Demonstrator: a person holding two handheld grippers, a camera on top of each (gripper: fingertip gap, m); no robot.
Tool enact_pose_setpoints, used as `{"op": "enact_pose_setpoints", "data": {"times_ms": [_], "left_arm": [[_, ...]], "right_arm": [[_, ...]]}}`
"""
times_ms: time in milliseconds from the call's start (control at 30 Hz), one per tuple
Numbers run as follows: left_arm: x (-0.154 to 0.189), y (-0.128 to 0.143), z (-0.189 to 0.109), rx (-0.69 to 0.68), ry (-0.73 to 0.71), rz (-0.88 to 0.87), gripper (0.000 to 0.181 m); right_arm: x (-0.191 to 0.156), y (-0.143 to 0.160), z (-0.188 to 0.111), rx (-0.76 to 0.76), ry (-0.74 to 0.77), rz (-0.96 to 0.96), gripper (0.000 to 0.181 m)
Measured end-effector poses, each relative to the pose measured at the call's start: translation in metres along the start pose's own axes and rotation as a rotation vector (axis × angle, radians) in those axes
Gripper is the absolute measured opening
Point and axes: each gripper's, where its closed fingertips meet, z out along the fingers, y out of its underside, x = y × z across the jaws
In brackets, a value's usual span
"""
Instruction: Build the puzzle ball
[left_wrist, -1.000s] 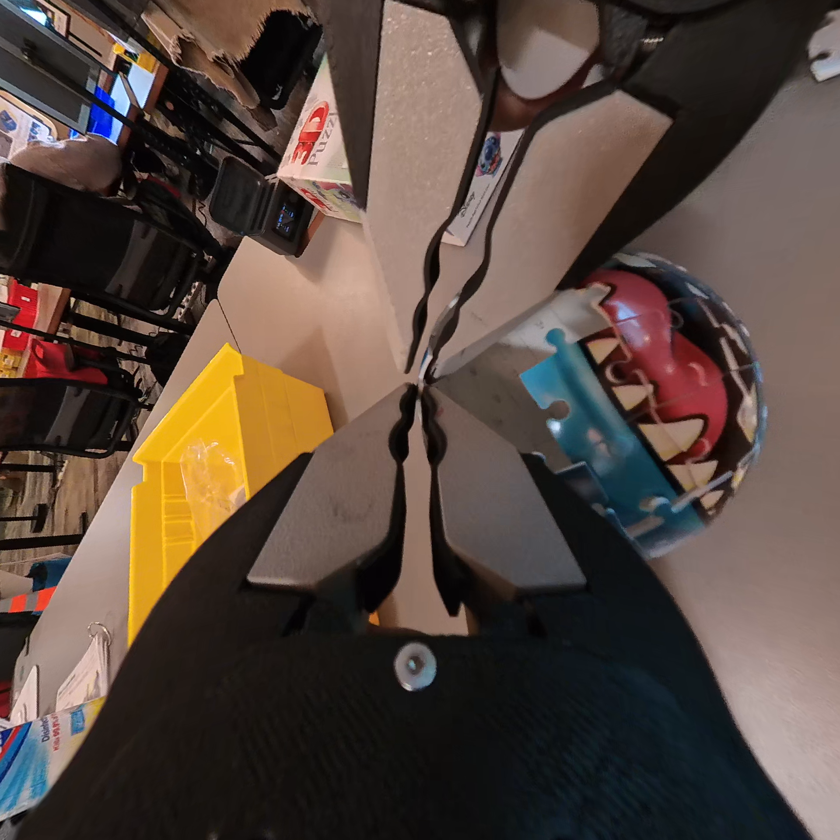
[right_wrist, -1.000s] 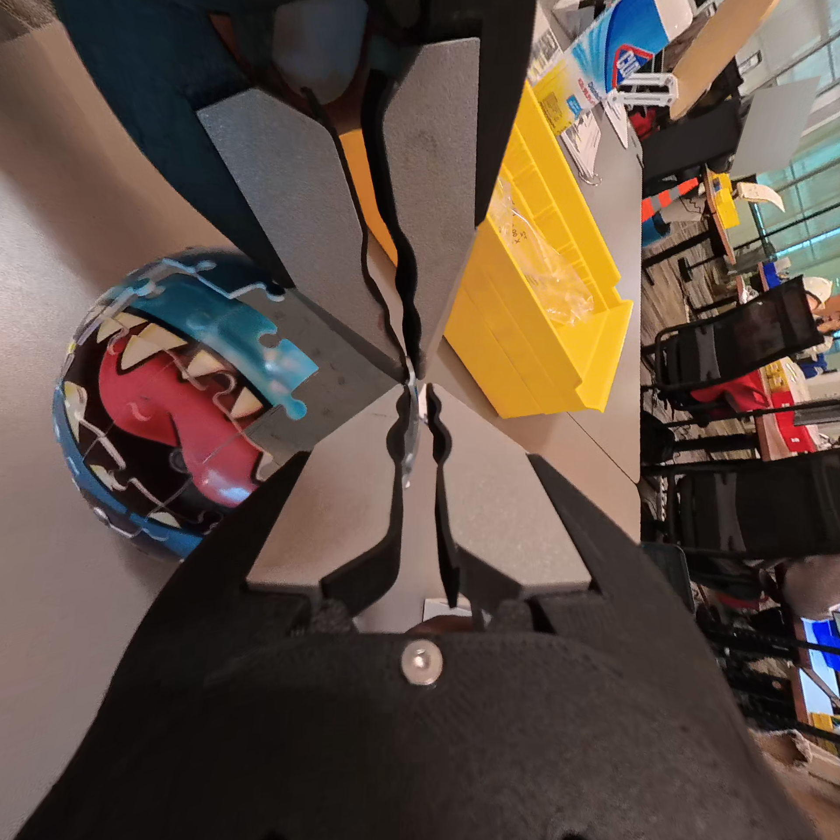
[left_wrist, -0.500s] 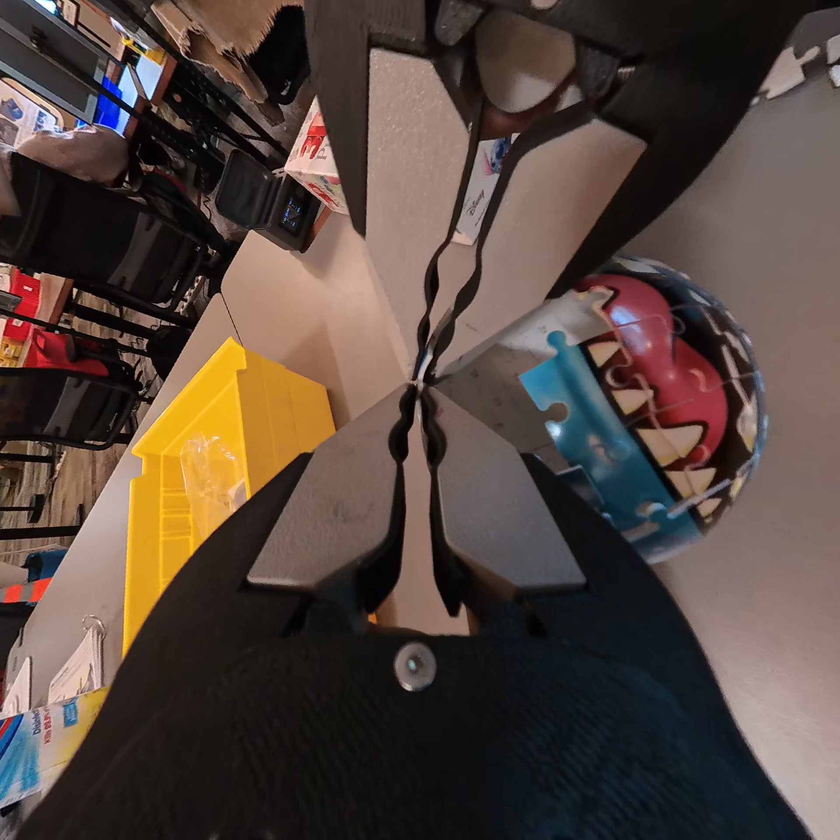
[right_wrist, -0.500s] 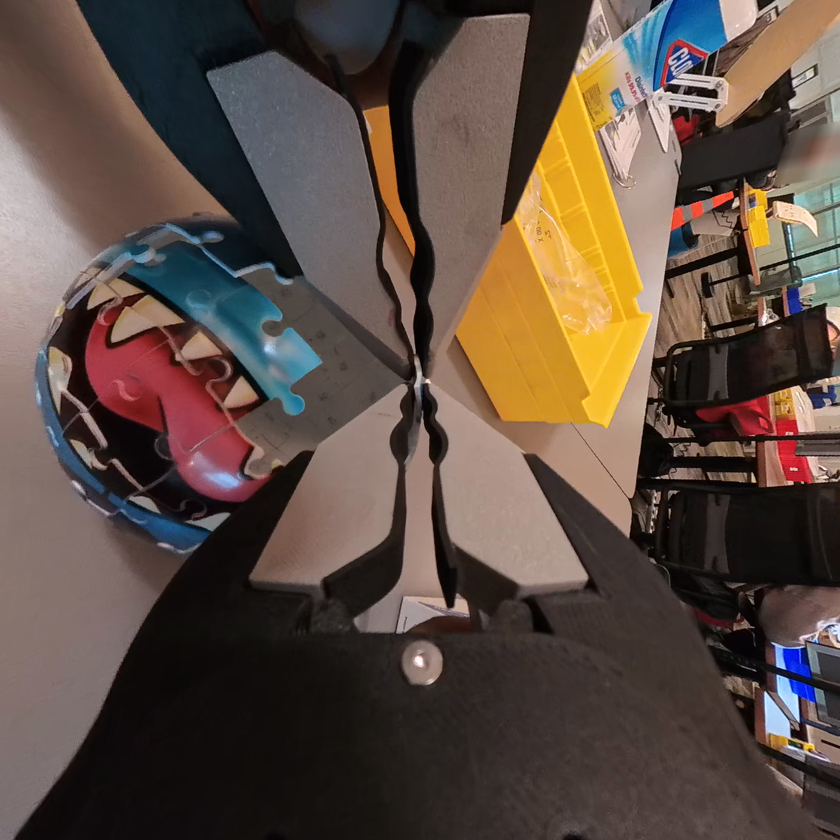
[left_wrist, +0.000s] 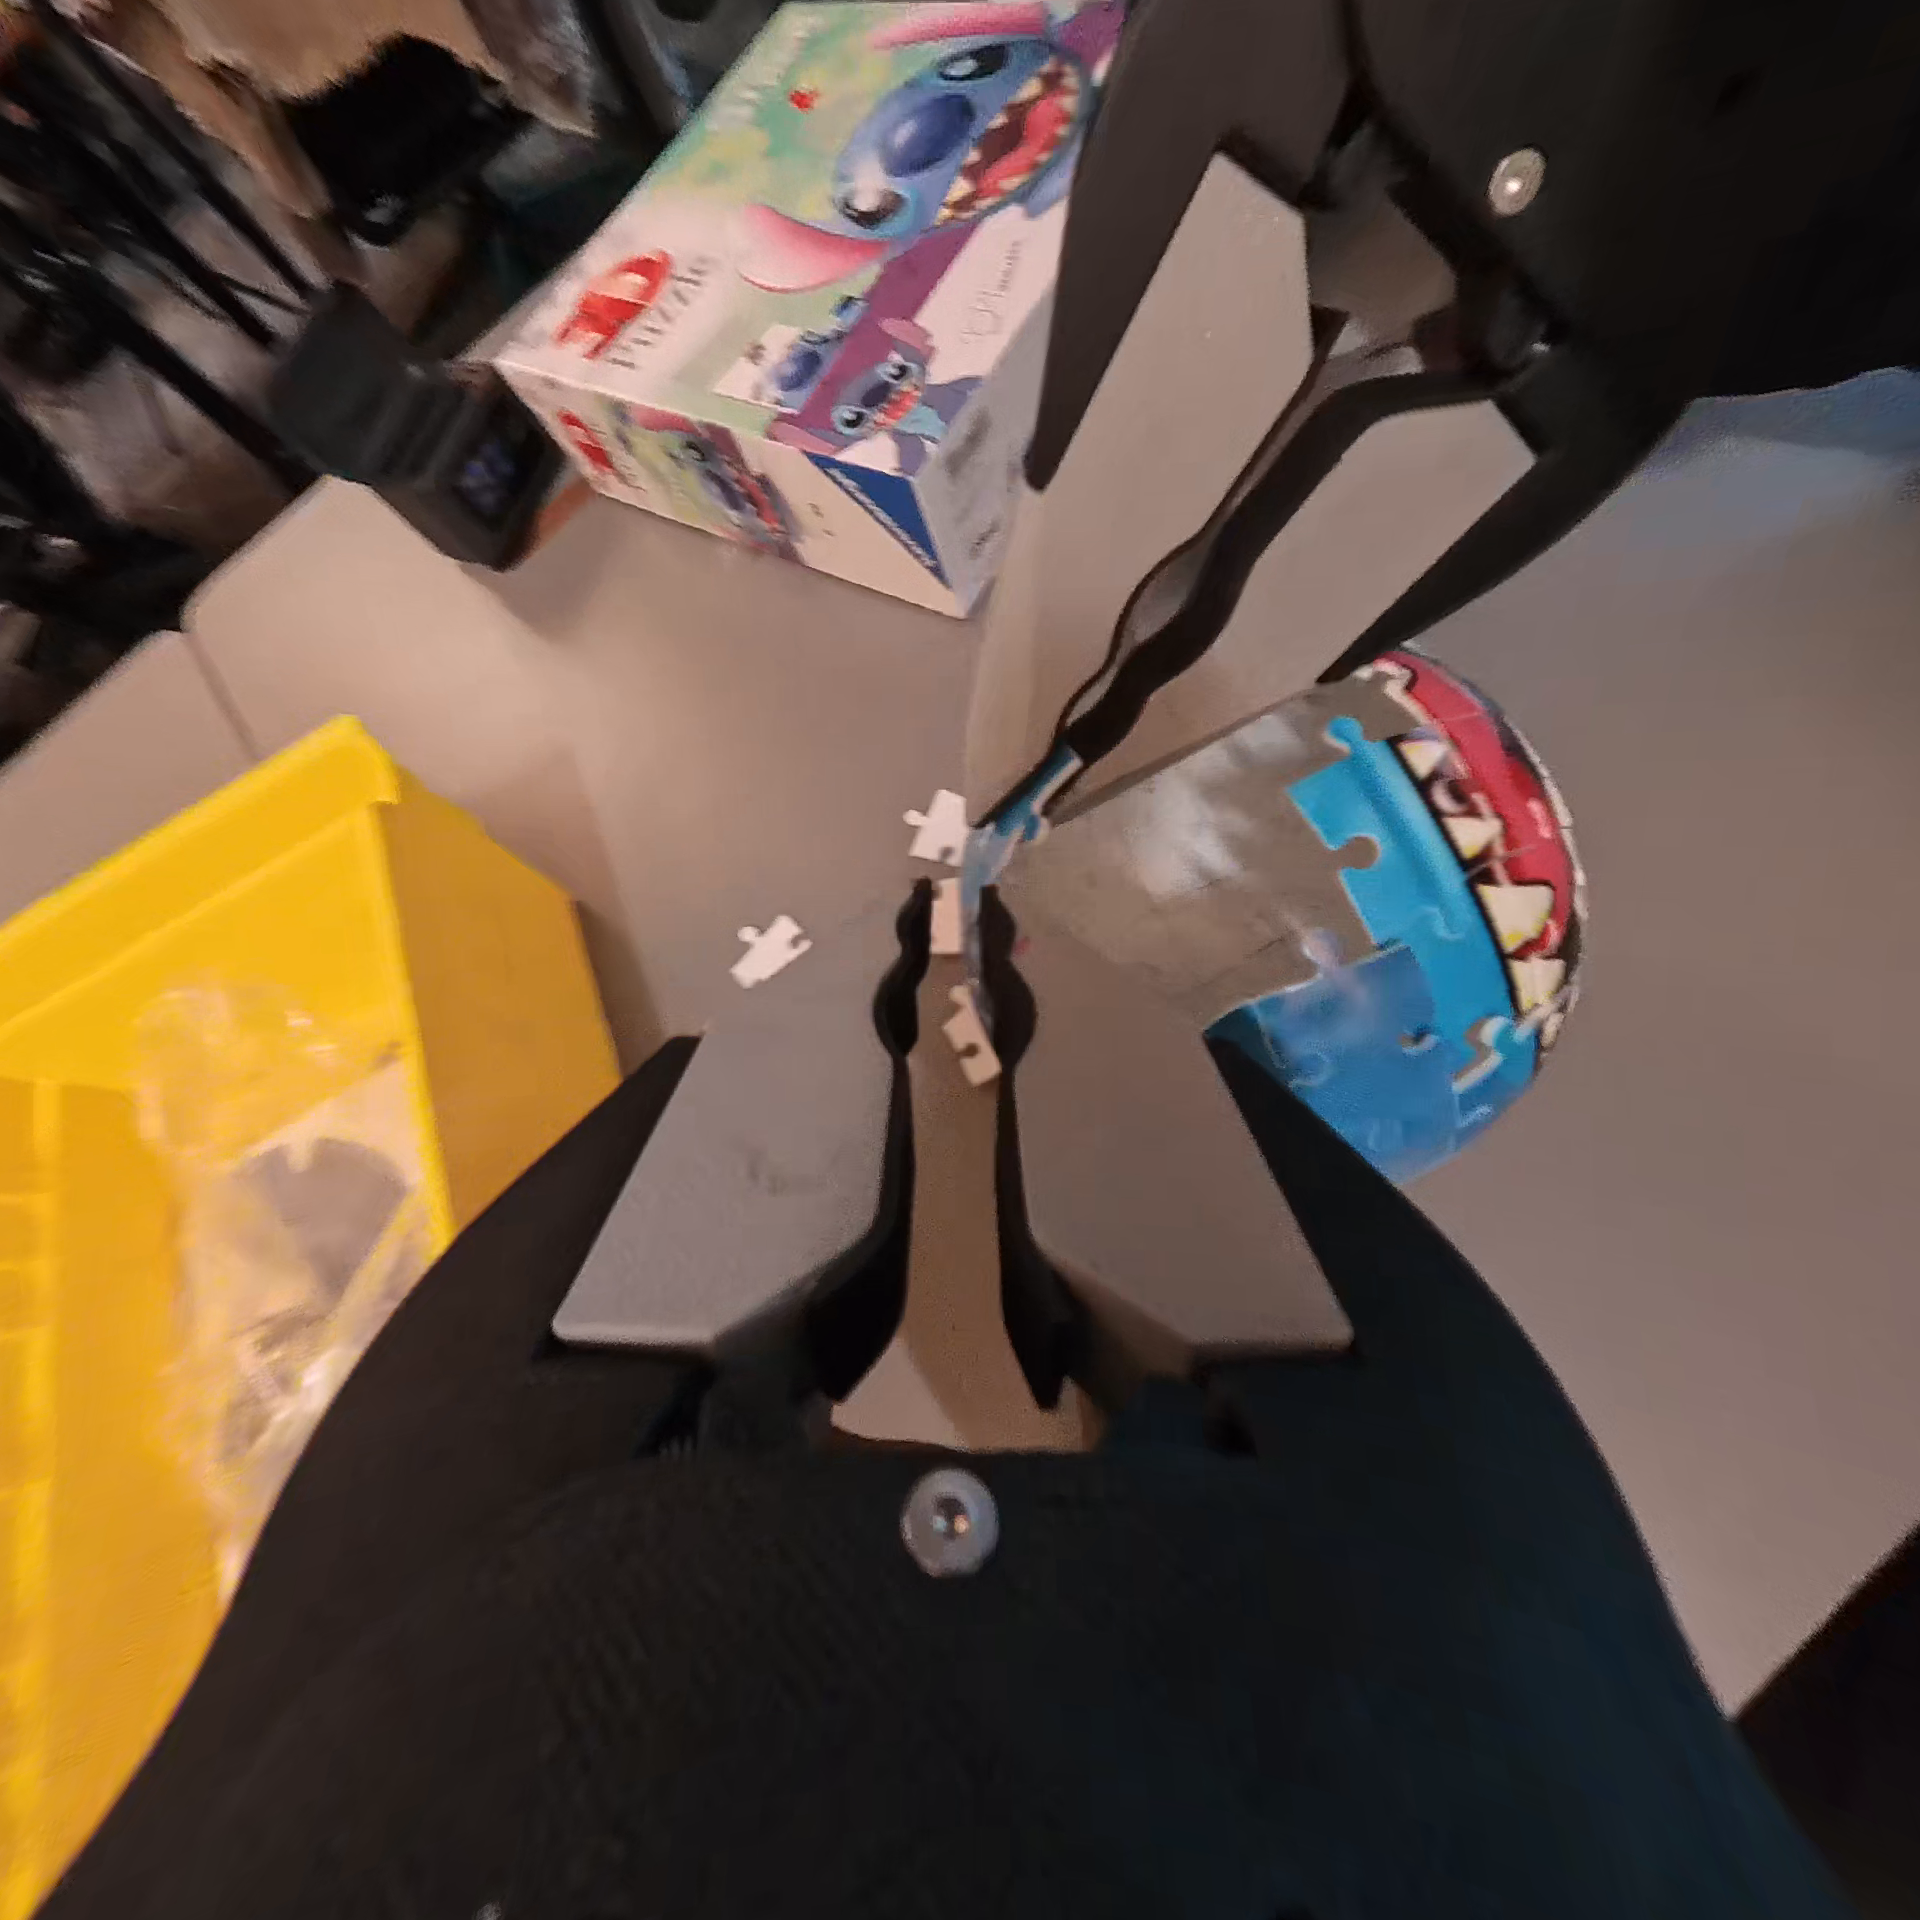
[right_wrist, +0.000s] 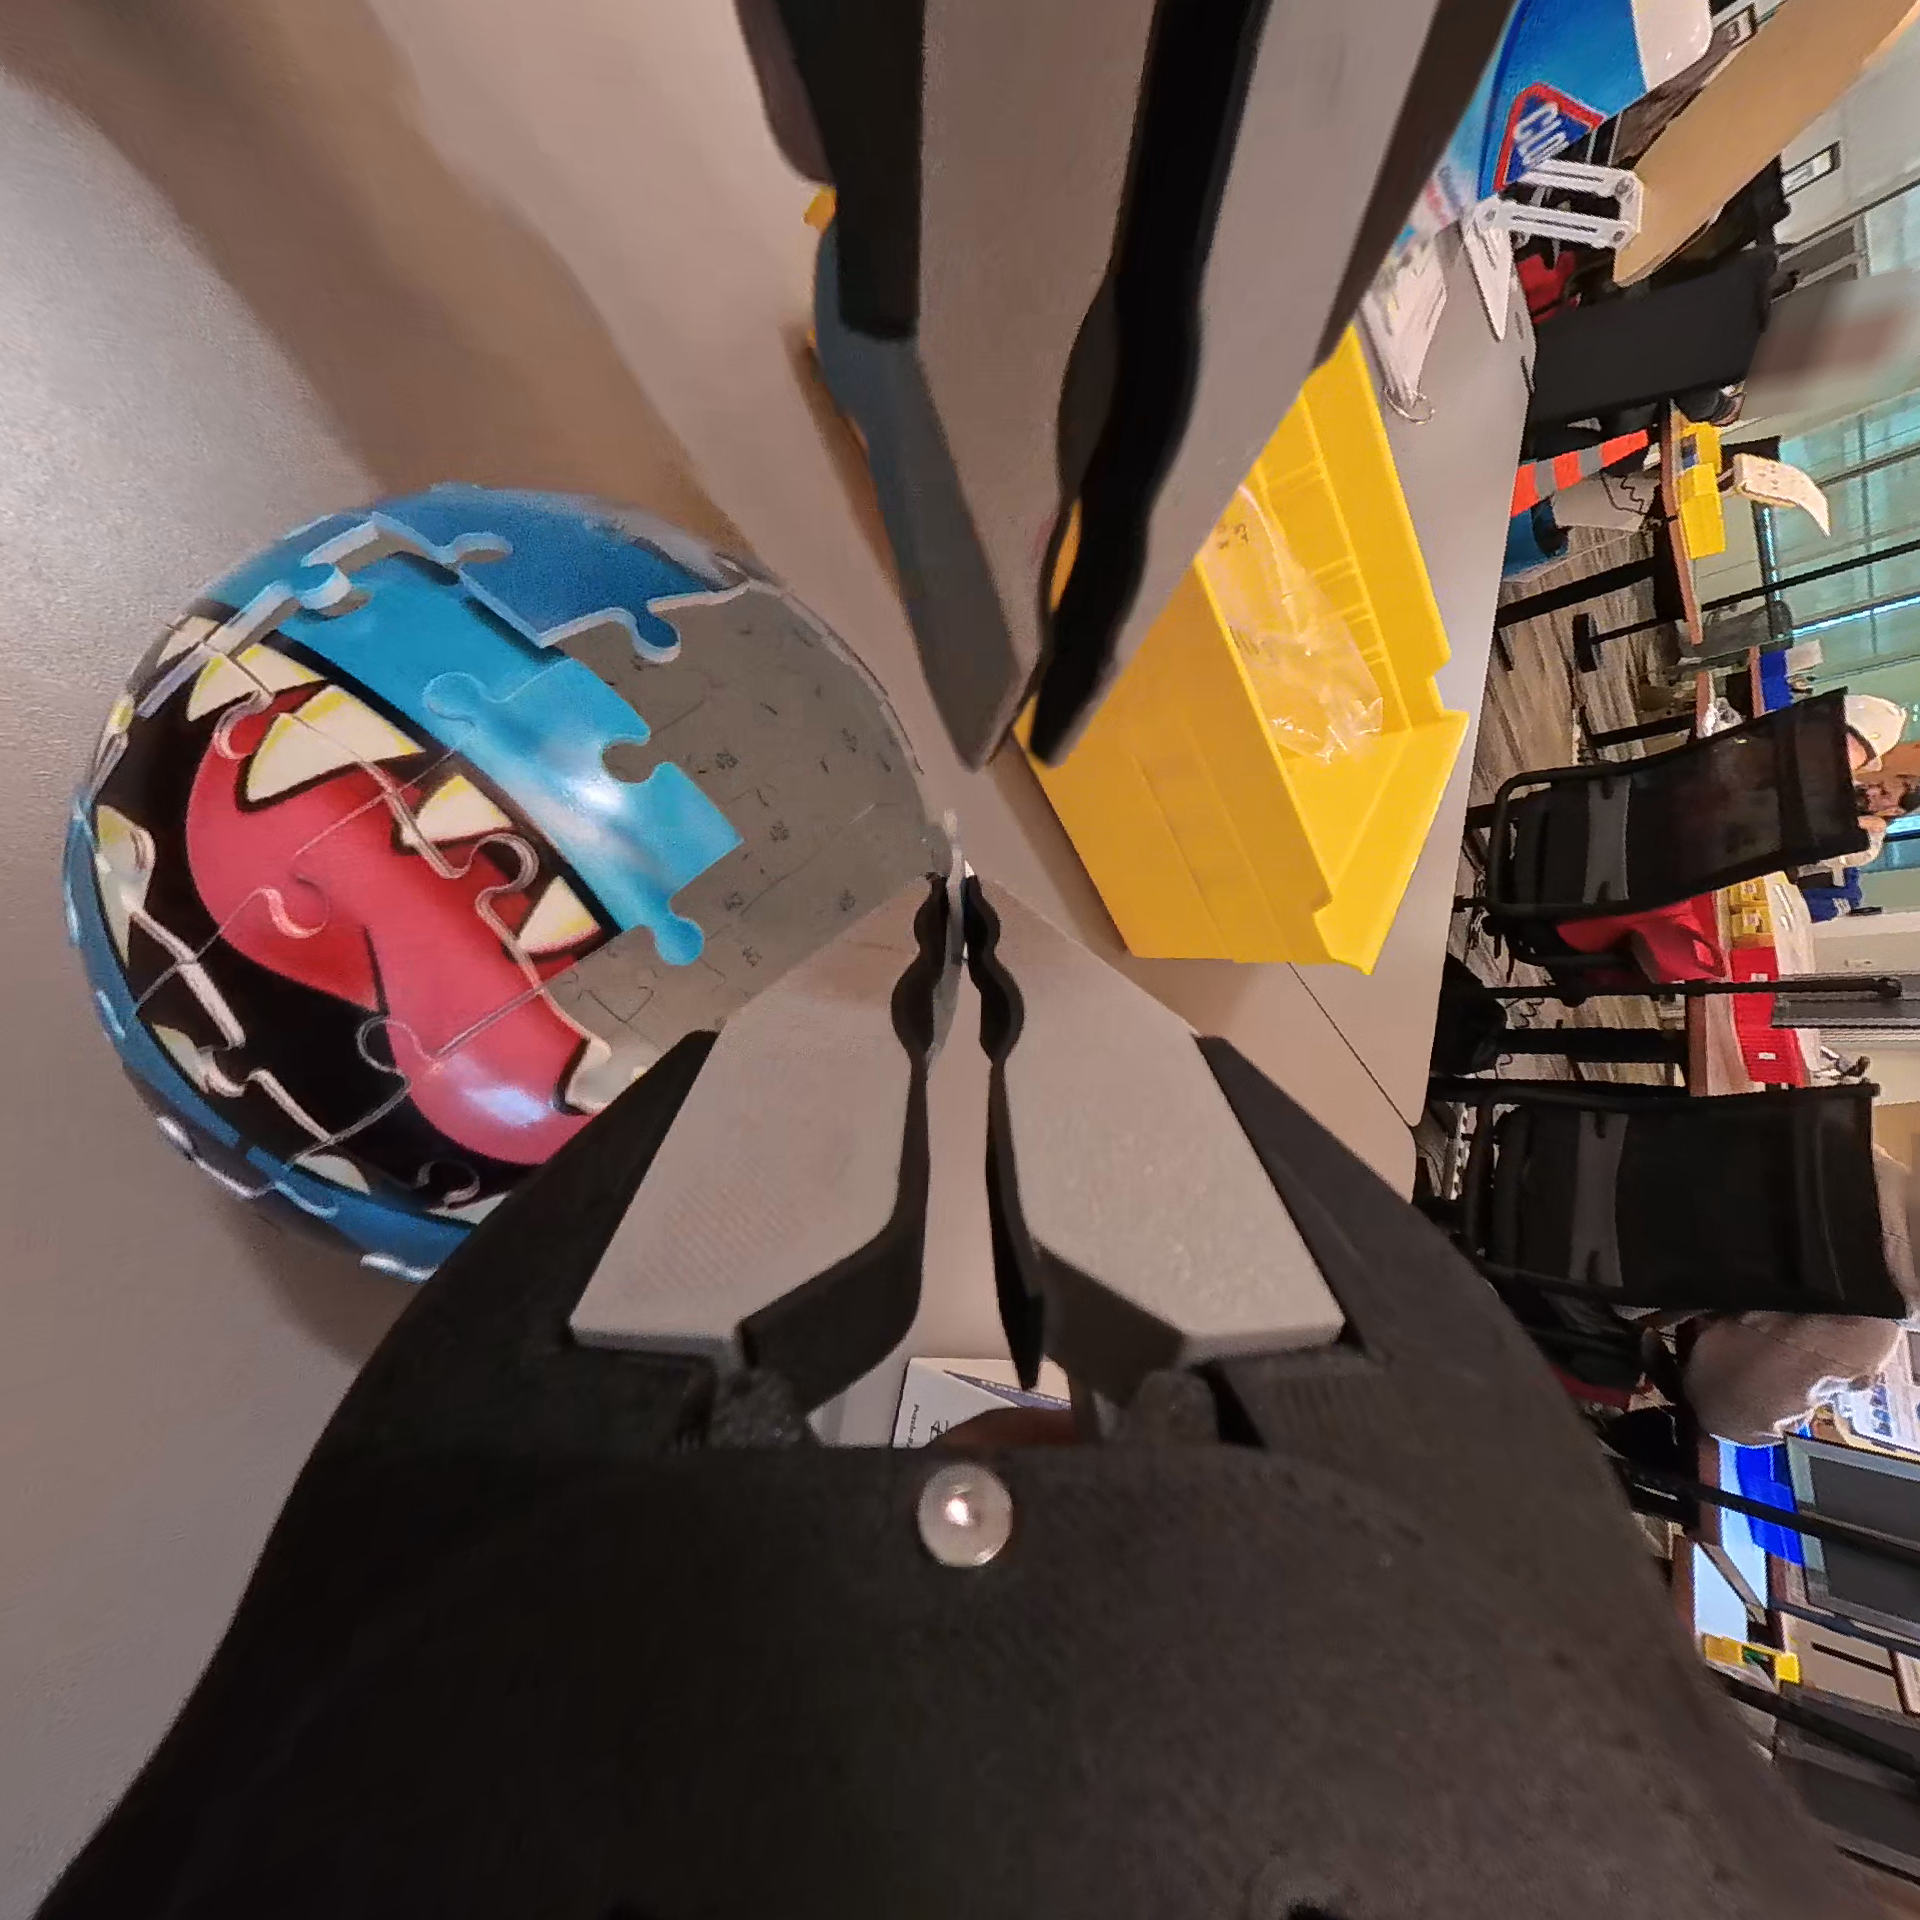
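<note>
Puzzle ball (right_wrist: 436, 862) on table | right hand-held gripper (right_wrist: 958, 902) pinching blue puzzle piece (left_wrist: 1023, 821) | left hand-held gripper (left_wrist: 954, 914) slightly parted, facing it

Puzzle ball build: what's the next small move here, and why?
Probably swing the right claw toward the bare grey patch on the puzzle ball. It pinches a blue piece edge-on, the left claw looks slightly parted, and that patch beside the blue rim lacks pieces.

One partly built puzzle ball (left_wrist: 1455, 935), one yellow bin (left_wrist: 208, 1039), one puzzle box (left_wrist: 810, 343) and two grippers share the tabletop (left_wrist: 1662, 1039); at least three loose white puzzle pieces (left_wrist: 769, 951) lie mid-table.
</note>
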Motion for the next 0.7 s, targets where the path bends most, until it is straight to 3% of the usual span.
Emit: {"op": "enact_pose_setpoints", "data": {"times_ms": [33,267,700], "left_arm": [[0.004,0.002,0.003,0.008,0.042,-0.017,0.002],[0.007,0.000,0.002,0.112,0.189,-0.076,0.000],[-0.005,0.001,0.004,0.234,0.289,-0.126,0.014]], "right_arm": [[0.000,0.000,0.000,0.003,0.001,-0.001,0.000],[0.000,-0.003,0.000,-0.004,0.012,-0.026,0.000],[0.000,-0.001,0.000,-0.004,0.015,-0.043,0.000]]}}
